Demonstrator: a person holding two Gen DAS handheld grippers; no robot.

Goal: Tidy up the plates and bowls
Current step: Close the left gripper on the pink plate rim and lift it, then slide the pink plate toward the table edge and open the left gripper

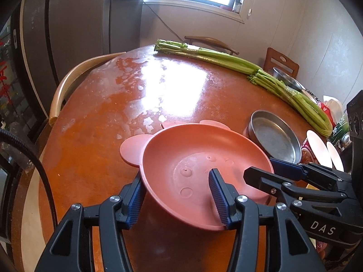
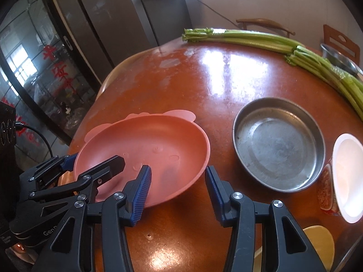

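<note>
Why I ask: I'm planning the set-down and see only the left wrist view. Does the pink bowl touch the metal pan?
Observer: No. The right wrist view shows bare table between bowl and pan.
Operator: Anything close to the right gripper?
Observer: A flat yellow thing shows low to the right of the right gripper, by the table's near edge.

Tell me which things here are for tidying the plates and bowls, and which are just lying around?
For the job:
pink bear-eared bowl
metal dish
white-lined bowl
steel bowl behind the celery

Just lying about:
celery
wooden chair
</note>
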